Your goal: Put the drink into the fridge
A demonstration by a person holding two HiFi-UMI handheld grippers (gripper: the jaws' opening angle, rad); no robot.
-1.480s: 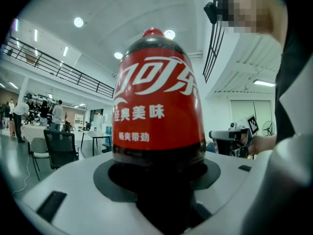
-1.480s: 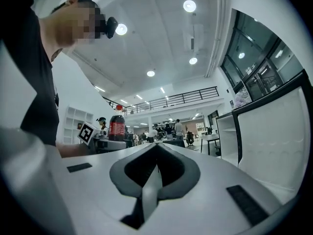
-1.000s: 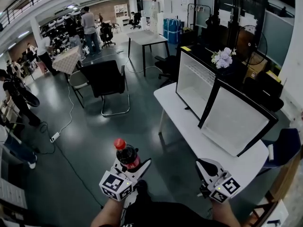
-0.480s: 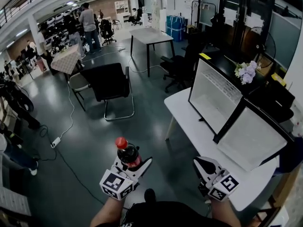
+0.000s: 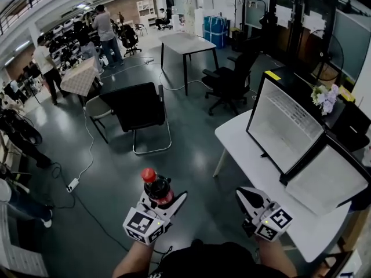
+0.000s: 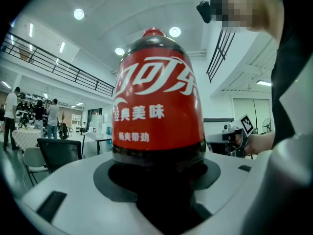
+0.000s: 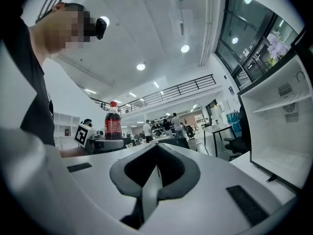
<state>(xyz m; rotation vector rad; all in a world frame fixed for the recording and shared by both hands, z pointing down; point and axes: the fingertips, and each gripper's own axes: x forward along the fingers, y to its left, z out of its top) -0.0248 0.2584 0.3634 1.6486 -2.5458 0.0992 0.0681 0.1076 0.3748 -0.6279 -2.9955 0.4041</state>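
Right now the left gripper [image 5: 164,200] has its jaws clamped round the lower body of a red-capped cola bottle [image 5: 156,188], held upright over the grey floor [image 5: 116,172], well apart from the white tabletop [image 5: 240,149]. At the bottle's 3 o'clock the right gripper [image 5: 246,195] has its jaws pressed together on nothing. A mini fridge [image 5: 284,126] stands open on the tabletop at the person's 2 o'clock, and a black chair [image 5: 136,104] at 11.
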